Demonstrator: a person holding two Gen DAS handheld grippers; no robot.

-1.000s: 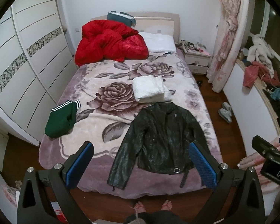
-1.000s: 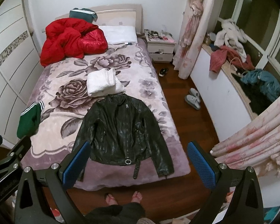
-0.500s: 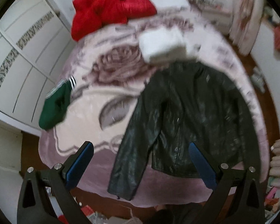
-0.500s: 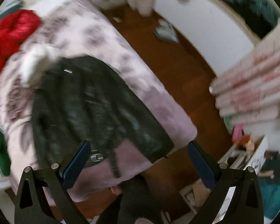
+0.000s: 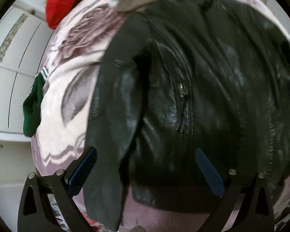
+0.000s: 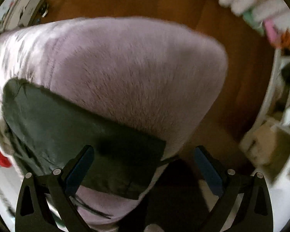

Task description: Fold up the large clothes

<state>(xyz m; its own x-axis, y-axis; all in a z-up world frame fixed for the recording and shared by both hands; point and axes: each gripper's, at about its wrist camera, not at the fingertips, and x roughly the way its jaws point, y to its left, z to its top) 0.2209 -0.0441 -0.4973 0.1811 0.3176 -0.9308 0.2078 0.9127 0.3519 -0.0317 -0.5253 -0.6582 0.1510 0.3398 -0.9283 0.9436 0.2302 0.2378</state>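
The folding has not started yet. Far left in the left wrist view, at 9 o'clock, a green top (image 5: pixel 31 104) lies bunched at the blanket's (image 5: pixel 67 89) edge. The black jacket (image 5: pixel 183 87) lies spread flat on the bed, filling the middle and right. Its sleeve (image 5: pixel 110 135) hangs down toward 7 o'clock. The left gripper (image 5: pixel 145 170) hangs over it, jaws wide apart, holding nothing.

In the right wrist view, the right gripper (image 6: pixel 144 169) is spread wide too, over the other sleeve's cuff (image 6: pixel 125 166) at 6 o'clock. Every fold is left to do (both views are blurry). The collar is cut off at 12 o'clock.
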